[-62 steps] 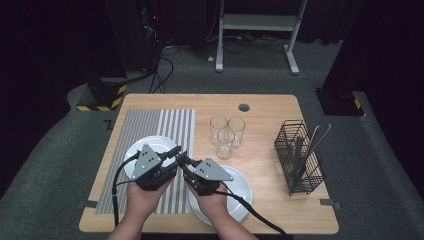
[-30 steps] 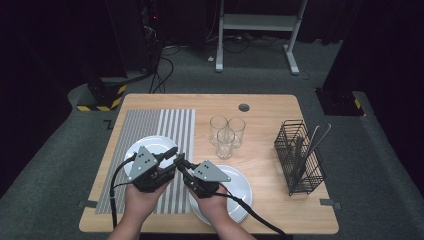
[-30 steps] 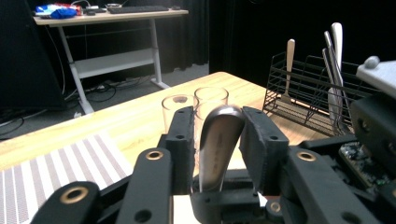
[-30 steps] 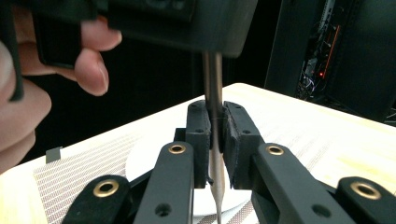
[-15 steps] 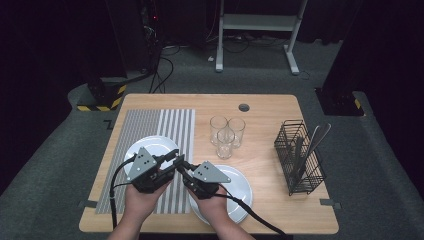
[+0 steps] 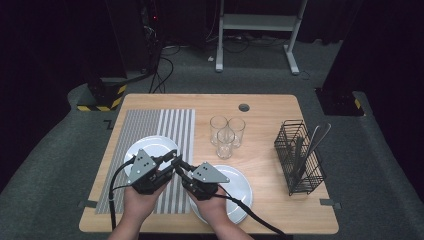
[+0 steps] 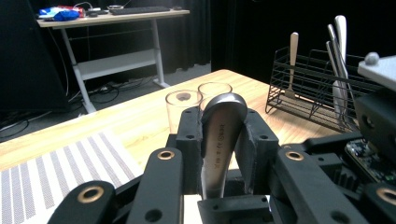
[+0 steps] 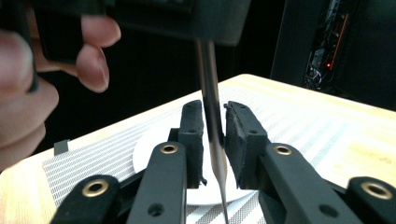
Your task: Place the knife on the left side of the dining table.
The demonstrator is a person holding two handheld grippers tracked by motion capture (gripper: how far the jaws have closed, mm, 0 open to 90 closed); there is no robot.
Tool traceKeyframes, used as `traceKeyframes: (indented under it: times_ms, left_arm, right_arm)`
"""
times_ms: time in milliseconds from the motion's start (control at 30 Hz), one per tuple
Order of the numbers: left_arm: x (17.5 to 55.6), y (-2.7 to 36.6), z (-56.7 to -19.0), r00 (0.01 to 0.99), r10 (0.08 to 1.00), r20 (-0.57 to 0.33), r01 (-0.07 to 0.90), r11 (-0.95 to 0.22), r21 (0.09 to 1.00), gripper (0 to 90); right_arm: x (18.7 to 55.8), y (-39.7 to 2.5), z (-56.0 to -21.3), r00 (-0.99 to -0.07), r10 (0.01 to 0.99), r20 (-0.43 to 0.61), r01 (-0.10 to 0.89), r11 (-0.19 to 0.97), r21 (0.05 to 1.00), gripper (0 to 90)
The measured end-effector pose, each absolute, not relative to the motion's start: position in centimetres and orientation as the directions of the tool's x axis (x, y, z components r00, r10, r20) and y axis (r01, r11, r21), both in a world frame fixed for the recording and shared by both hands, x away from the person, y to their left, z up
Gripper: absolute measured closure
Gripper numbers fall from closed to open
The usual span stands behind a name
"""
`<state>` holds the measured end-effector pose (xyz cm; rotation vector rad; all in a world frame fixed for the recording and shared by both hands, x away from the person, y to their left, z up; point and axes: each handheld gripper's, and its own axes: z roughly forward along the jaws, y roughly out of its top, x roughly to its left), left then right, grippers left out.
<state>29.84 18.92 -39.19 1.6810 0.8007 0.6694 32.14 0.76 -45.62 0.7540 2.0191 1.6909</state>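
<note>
A metal utensil (image 7: 222, 135) with a rounded, engraved handle end stands between the jaws of my left gripper (image 7: 222, 122), which is shut on it. In the high view, both grippers meet tip to tip over the table's front: the left gripper (image 6: 174, 161) and the right gripper (image 6: 183, 166). In the right gripper view, the utensil's thin tapered end (image 8: 212, 102) hangs down from the left gripper between the jaws of my right gripper (image 8: 214, 116). A narrow gap shows on each side of it.
A white plate (image 6: 150, 146) lies on a grey striped mat (image 6: 150, 122) under the left hand. A second plate (image 6: 241, 189) sits under the right hand. Three glasses (image 6: 226, 132) stand mid-table. A black wire basket (image 6: 300, 157) with cutlery is at the right.
Both hands have drifted slightly toward the table's front edge. The left gripper's hold on the utensil is unchanged.
</note>
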Motion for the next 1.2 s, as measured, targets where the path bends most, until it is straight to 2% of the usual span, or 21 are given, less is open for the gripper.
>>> traceKeyframes:
  times_ms: [200,267,367,500,600,767,1200]
  left_arm:
    - [30.0,19.2,-39.4,0.621,0.784,-0.003,0.189,-0.146,0.971,71.3]
    - [30.3,19.3,-39.7,0.624,0.782,-0.014,0.212,-0.152,0.965,66.3]
    - [30.6,19.5,-40.2,0.632,0.773,-0.051,0.229,-0.123,0.965,65.1]
    - [30.6,19.4,-40.3,0.643,0.764,-0.049,0.217,-0.120,0.969,71.7]
    - [30.5,19.1,-40.2,0.629,0.777,-0.009,0.199,-0.150,0.968,73.2]
    - [30.4,18.9,-40.2,0.612,0.791,0.020,0.187,-0.169,0.968,73.9]
    - [30.6,19.1,-40.4,0.604,0.797,0.003,0.188,-0.146,0.971,73.7]
  right_arm:
    - [32.2,0.8,-45.7,-0.782,0.623,0.033,0.145,0.131,0.981,80.3]
    - [32.2,0.8,-45.7,-0.784,0.620,0.033,0.145,0.131,0.981,80.3]
    - [32.3,0.8,-45.7,-0.783,0.621,0.037,0.148,0.127,0.981,80.2]
    - [32.3,0.7,-45.8,-0.780,0.624,0.048,0.154,0.118,0.981,80.0]
    - [32.4,0.7,-45.8,-0.778,0.626,0.058,0.162,0.112,0.980,79.5]
    - [32.4,0.7,-45.8,-0.774,0.630,0.060,0.164,0.108,0.981,78.2]
    - [32.4,0.5,-45.8,-0.765,0.640,0.068,0.169,0.099,0.981,74.2]
